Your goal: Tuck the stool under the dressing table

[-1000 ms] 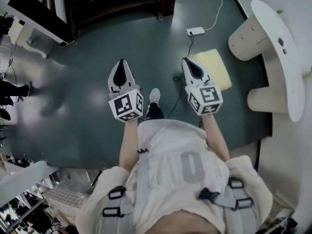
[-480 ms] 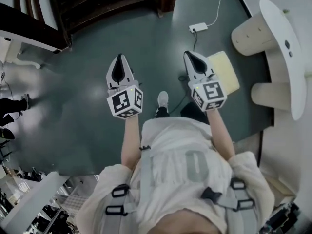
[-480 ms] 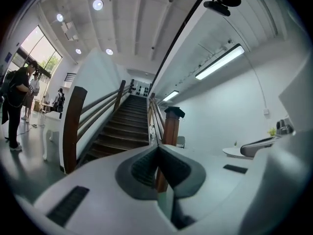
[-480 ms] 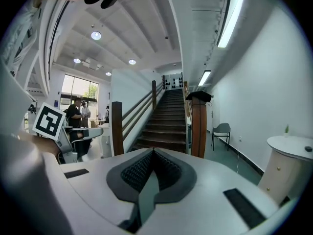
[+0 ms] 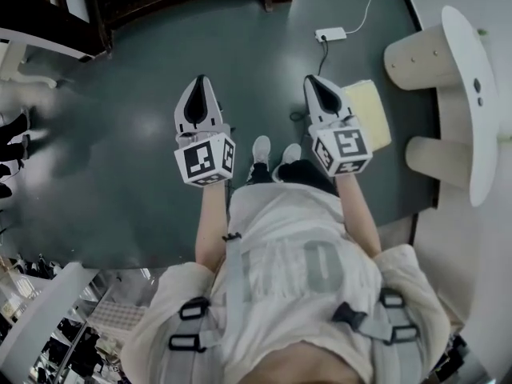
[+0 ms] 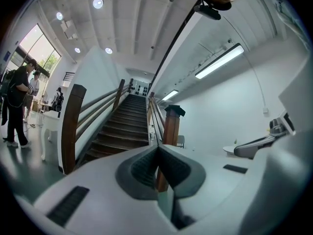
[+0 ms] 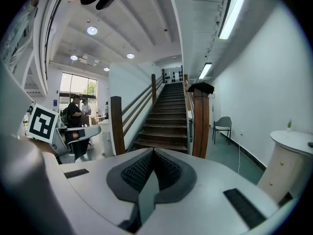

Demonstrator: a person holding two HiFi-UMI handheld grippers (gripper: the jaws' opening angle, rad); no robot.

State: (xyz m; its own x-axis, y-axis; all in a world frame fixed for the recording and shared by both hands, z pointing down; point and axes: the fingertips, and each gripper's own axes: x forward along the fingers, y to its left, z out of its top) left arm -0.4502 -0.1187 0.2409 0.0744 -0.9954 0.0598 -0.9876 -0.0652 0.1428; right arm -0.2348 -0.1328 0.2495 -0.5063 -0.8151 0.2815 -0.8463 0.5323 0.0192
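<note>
You hold both tongs out level in front of you, above the green floor (image 5: 136, 110). The left tongs (image 5: 200, 85) are fully closed and have nothing between the jaws; in the left gripper view the two dark pads (image 6: 146, 168) meet in one line, with only the stairs (image 6: 124, 126) behind them. The right tongs (image 5: 313, 86) are closed in the same way and are also empty.

The stool (image 5: 373, 112), with its pale yellow seat, stands on the floor just past the right tongs, which cover its near-left corner. It is near the dressing table (image 5: 466, 138) but not under it: a strip of floor shows between them. The dressing table is at the right edge of the head view. A white plug box (image 5: 330, 34) with its cable lies on the floor beyond the stool. Your shoes (image 5: 262, 150) show between the two tongs.
</note>
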